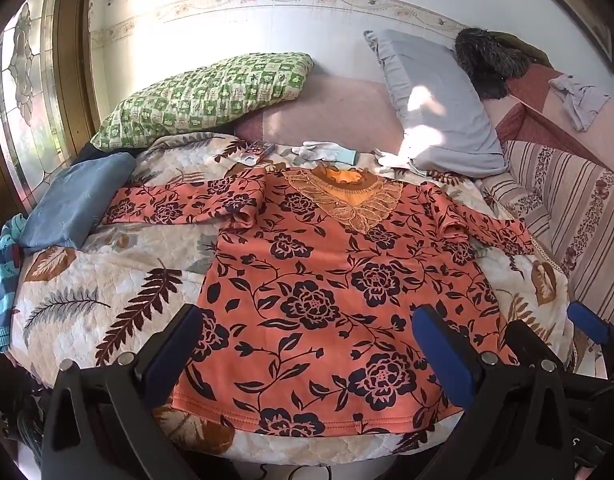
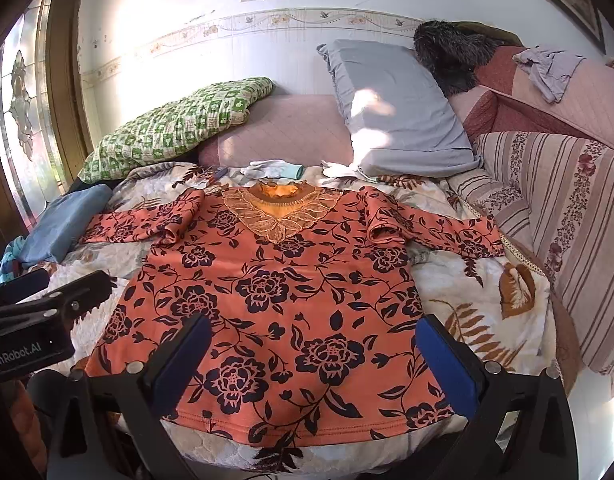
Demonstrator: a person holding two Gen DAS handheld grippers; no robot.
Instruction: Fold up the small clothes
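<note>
Blouse (image 1: 319, 292), orange knit with black flowers and a lace collar, lies flat on the leaf-print quilt (image 1: 87, 300), hem near, both sleeves spread out. Far side: green checked pillow (image 1: 203, 96), grey pillow (image 1: 439, 100), white gloves (image 1: 327, 151) just past the collar. Folded blue cloth (image 1: 75, 204) touches the left sleeve end. Left gripper (image 1: 307, 344) and right gripper (image 2: 311, 354) hover over the hem, jaws wide, holding nothing.
</note>
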